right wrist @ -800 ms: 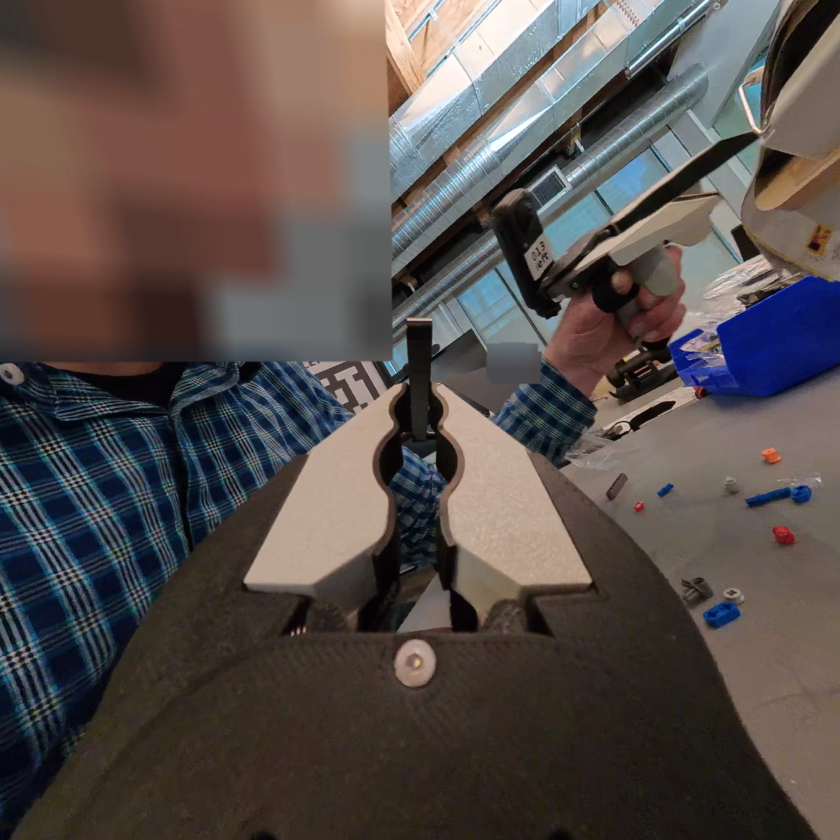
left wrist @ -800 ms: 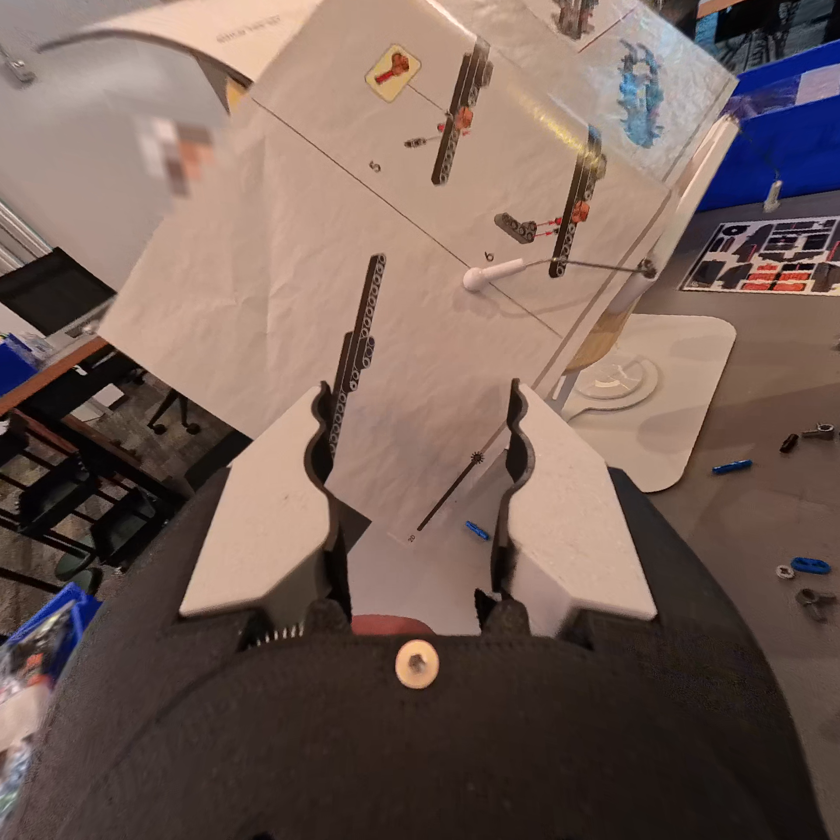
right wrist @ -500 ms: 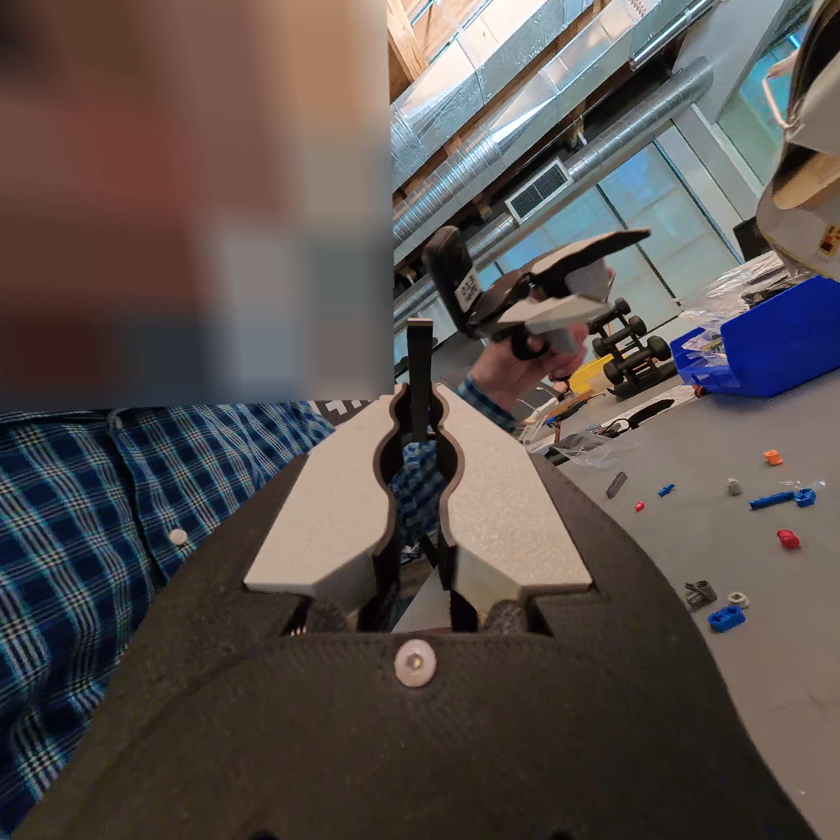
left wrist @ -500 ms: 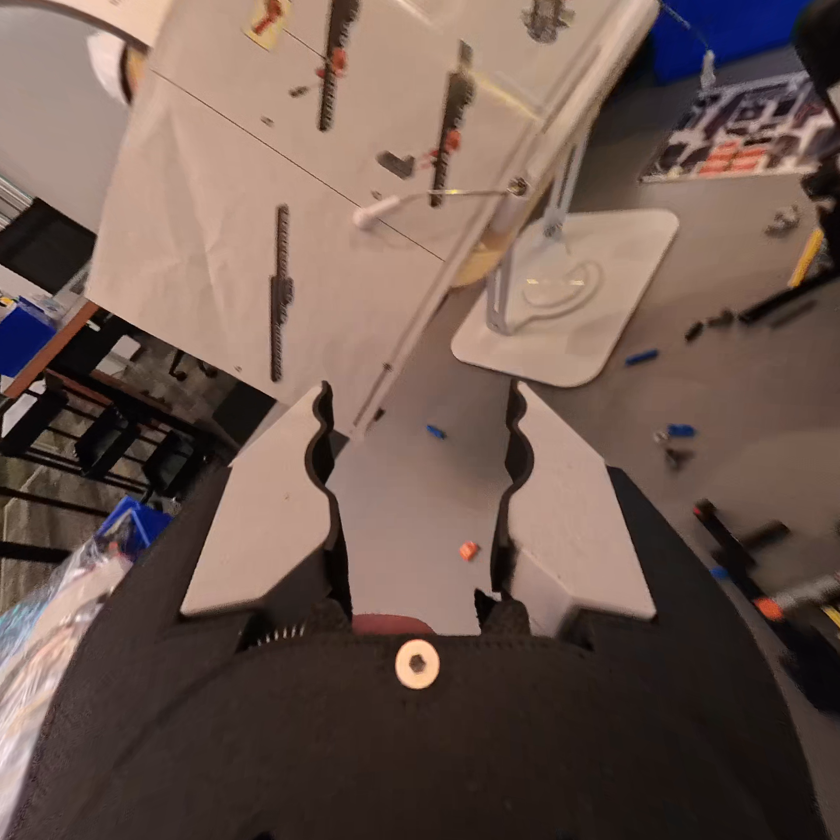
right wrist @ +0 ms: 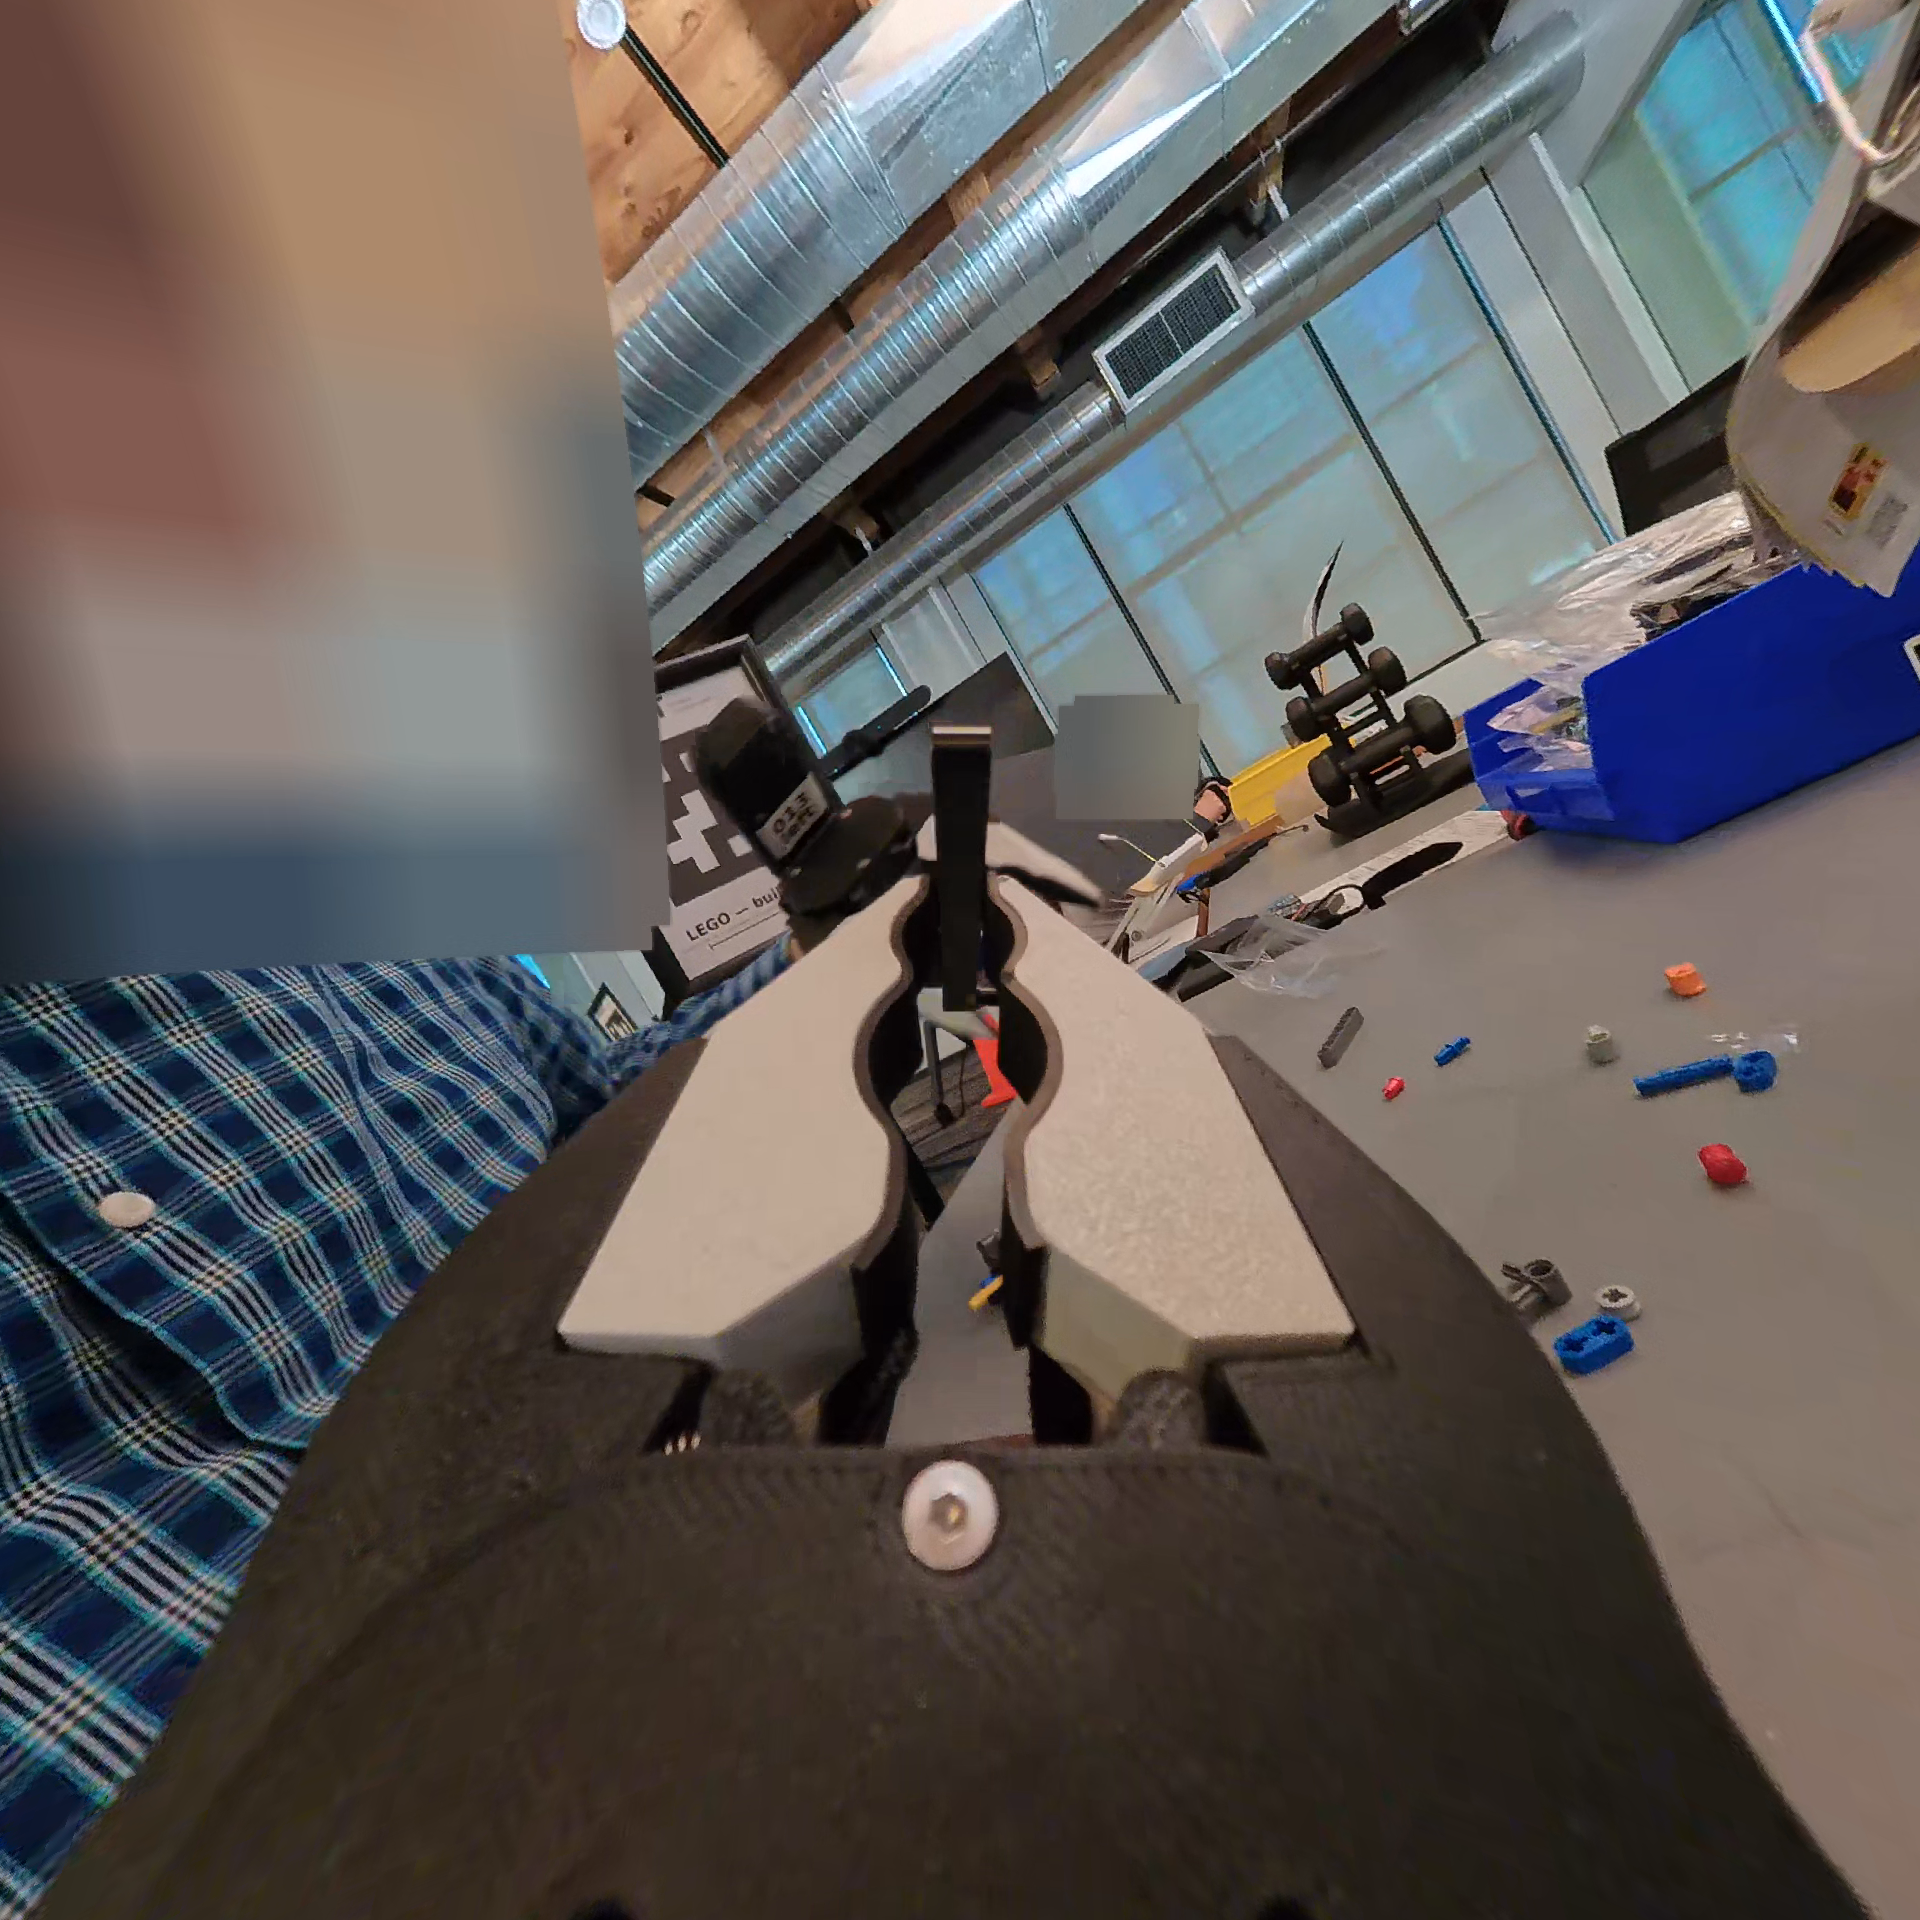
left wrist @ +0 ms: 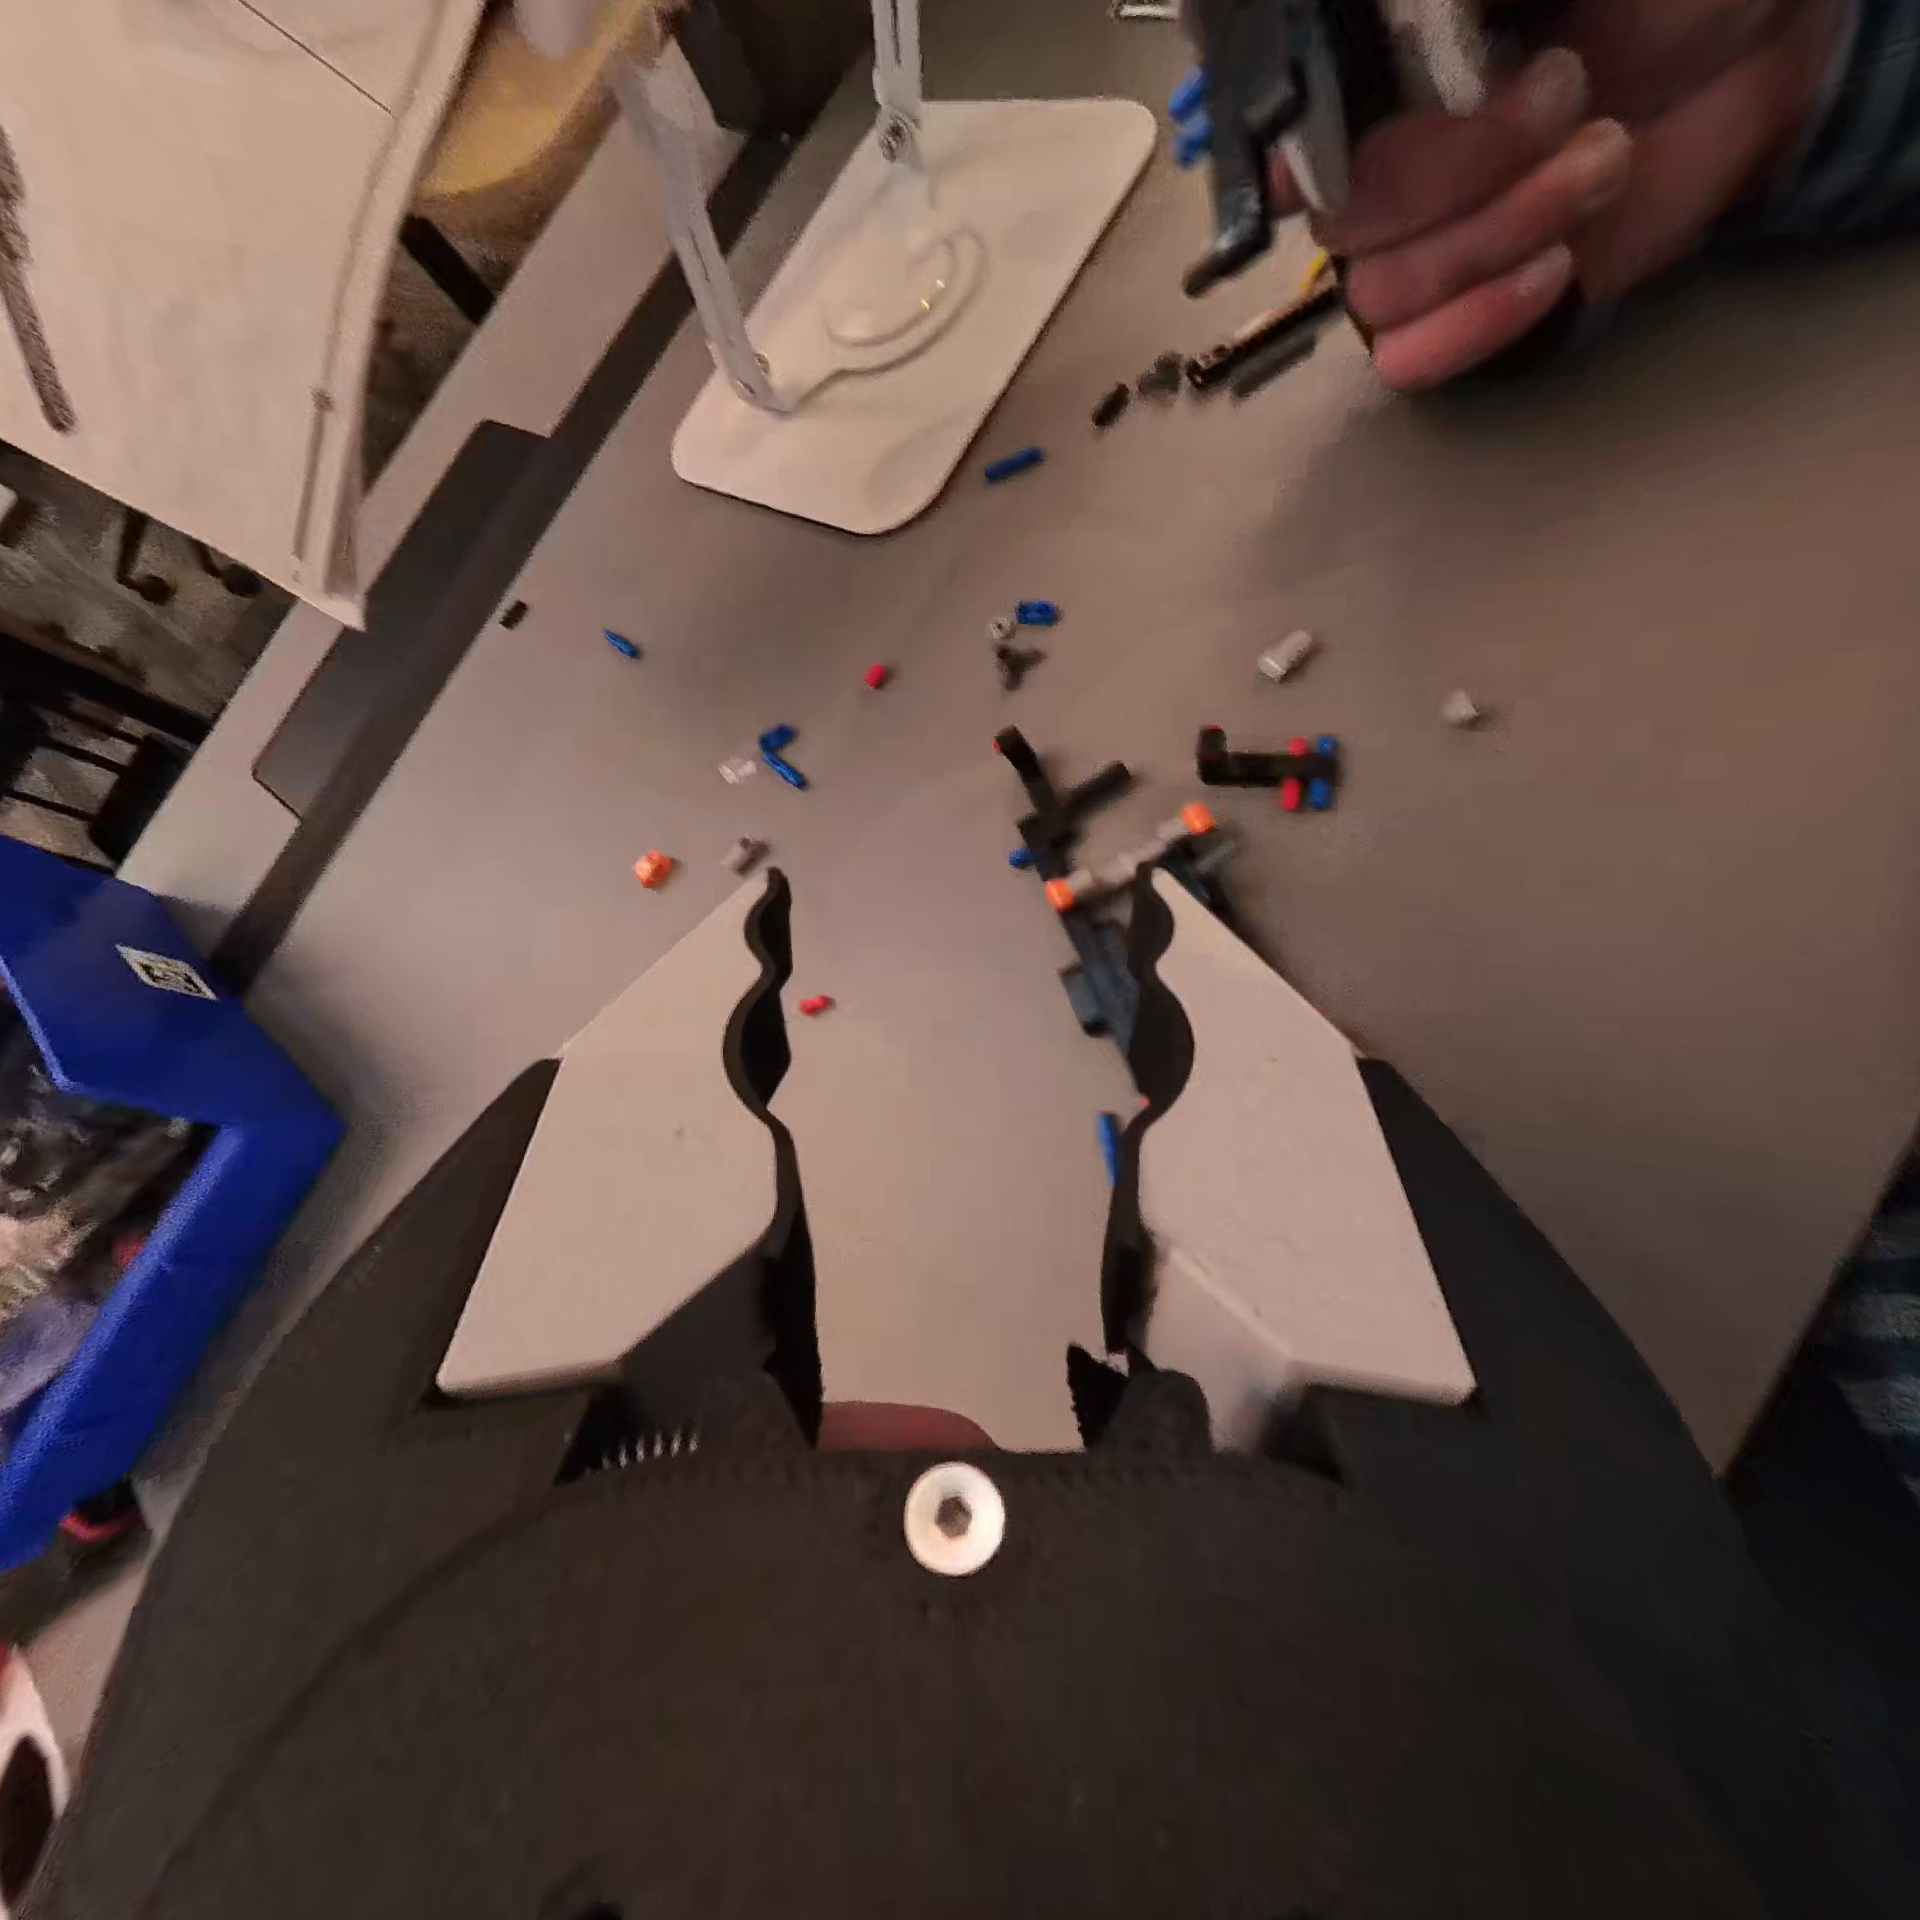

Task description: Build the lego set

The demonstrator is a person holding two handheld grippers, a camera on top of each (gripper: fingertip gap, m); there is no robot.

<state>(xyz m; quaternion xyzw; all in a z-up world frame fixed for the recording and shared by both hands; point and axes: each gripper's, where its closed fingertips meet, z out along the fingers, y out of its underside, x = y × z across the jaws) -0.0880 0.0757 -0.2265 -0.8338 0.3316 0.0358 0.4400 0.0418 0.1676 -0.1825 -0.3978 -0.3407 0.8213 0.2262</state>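
Left hand-held gripper [left wrist: 961, 894] wide open, empty | right hand-held gripper [right wrist: 961, 914] pinching black beam [right wrist: 958, 831]

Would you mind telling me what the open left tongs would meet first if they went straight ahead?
Probably the bare grey table: the left tongs point down at it, between scattered pieces. Depth is unclear.

A grey table [left wrist: 1558, 623] carried scattered small lego pieces [left wrist: 779, 753] in blue, red, orange and grey, a partly built black assembly [left wrist: 1060, 800], a white stand base [left wrist: 914, 301] farther back, and a blue bin [left wrist: 156, 1122] at its left edge
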